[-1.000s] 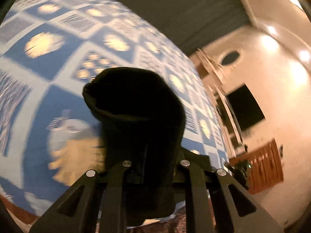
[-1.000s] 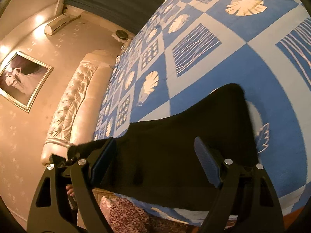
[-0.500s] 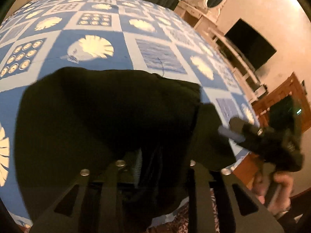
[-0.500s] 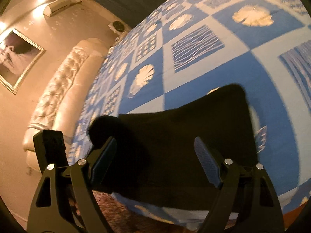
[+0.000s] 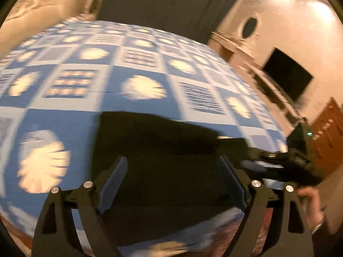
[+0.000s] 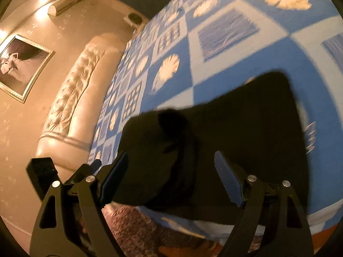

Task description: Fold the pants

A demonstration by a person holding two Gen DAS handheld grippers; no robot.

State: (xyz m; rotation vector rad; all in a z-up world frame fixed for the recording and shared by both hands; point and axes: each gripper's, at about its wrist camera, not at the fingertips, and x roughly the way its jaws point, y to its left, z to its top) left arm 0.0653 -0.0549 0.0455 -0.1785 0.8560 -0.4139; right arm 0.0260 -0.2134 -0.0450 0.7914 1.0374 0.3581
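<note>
The black pants (image 5: pixel 167 150) lie folded on the blue and white patterned bedspread (image 5: pixel 64 117), near the bed's front edge. My left gripper (image 5: pixel 171 184) is open and empty, just above the pants. In the right wrist view the pants (image 6: pixel 246 132) lie flat, with a raised fold at their left end. My right gripper (image 6: pixel 171 182) is open and empty over them. The right gripper also shows at the right of the left wrist view (image 5: pixel 278 167), held by a hand.
A cream tufted headboard (image 6: pixel 70 98) runs along the bed's left side. A dark TV (image 5: pixel 287 79) and a wooden cabinet (image 5: pixel 328 141) stand at the right wall. A patterned rug (image 6: pixel 137 231) lies below the bed's edge.
My left gripper was shut on a bunch of the pants and carried it over. It has now let go and opened, and the pants lie folded on the bed. The right gripper stayed open.
</note>
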